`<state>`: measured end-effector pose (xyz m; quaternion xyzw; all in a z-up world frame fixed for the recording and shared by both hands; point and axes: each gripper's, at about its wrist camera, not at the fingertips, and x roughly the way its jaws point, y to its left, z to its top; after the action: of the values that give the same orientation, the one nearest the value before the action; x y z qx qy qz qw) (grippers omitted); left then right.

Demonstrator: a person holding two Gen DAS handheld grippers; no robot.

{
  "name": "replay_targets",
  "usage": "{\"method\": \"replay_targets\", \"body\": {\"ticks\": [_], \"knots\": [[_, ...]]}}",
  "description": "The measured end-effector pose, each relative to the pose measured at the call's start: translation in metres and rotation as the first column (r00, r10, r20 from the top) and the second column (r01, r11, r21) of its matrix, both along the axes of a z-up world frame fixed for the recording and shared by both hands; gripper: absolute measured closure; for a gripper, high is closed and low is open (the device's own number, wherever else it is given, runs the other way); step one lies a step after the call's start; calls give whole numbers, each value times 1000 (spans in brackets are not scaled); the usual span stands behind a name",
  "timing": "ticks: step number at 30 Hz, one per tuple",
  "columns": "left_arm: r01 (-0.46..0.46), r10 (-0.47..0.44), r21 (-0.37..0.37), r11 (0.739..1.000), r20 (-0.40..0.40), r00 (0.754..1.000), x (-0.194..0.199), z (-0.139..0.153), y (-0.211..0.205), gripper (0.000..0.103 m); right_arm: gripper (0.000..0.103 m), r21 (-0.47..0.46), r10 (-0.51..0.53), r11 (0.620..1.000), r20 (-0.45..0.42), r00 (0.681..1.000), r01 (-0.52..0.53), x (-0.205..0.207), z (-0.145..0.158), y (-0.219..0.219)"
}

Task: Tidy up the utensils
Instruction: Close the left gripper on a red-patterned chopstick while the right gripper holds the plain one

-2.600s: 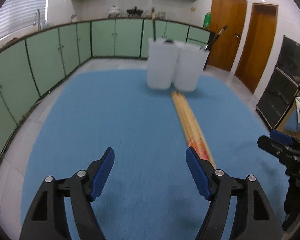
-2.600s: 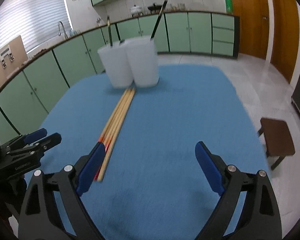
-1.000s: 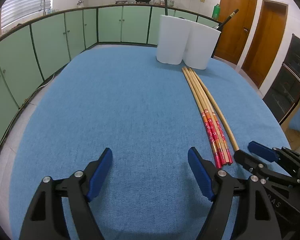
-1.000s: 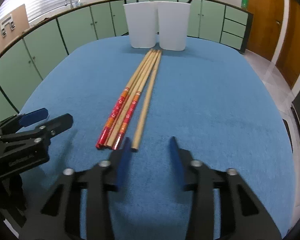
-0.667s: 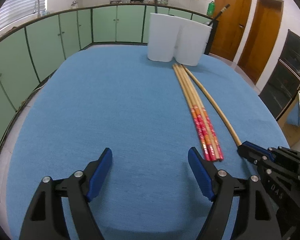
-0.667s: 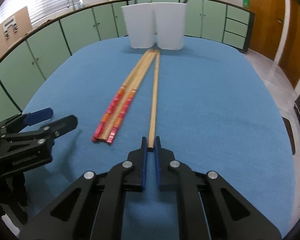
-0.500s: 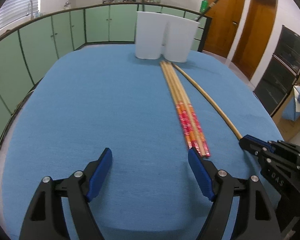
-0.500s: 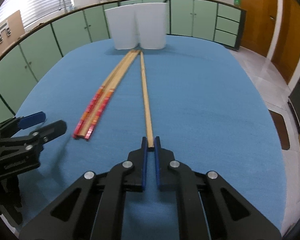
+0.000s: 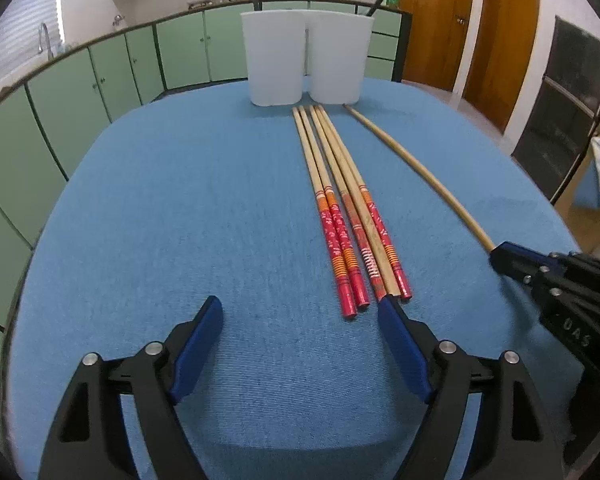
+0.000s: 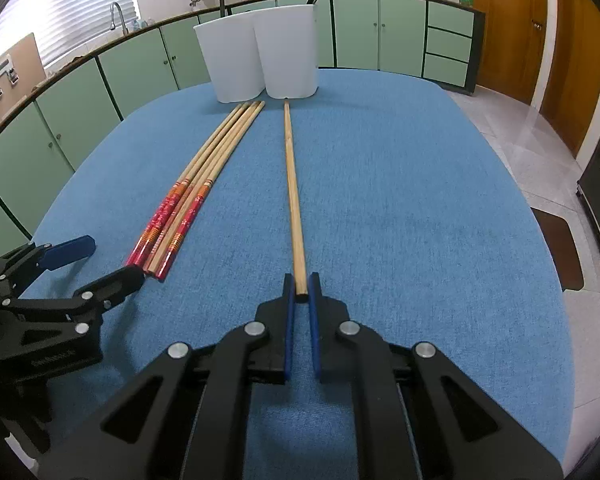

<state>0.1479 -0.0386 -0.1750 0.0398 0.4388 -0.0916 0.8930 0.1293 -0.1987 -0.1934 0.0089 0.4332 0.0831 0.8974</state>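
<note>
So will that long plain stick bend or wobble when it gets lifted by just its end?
Probably it stays fairly stiff: the plain stick looks like solid wood or bamboo. Since the right gripper pinches only the very end, the far tip may dip and swing a little. It looks round, so it could roll on the blue cloth if dropped.

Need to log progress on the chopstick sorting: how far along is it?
Early. Done: each white holder shows one dark utensil. In hand: right tongs shut on the plain chopstick's near end. Left: four red-ended chopsticks on the cloth; left tongs open, empty.
</note>
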Motion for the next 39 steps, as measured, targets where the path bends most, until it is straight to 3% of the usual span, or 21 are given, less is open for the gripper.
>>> {"method": "replay_targets", "body": {"ticks": [25,38,39], "knots": [[-92,92,11,996,1,996,0,0,32,23,96,-8,1,1000,1,1000,-1,0,0,0],[-23,24,-32,999,19,1000,-1,2,15,75,96,14,14,1000,-6,1000,-14,3,-1,-3],[-20,21,-36,999,20,1000,-1,2,14,84,96,16,14,1000,-6,1000,-14,3,-1,-3]]}}
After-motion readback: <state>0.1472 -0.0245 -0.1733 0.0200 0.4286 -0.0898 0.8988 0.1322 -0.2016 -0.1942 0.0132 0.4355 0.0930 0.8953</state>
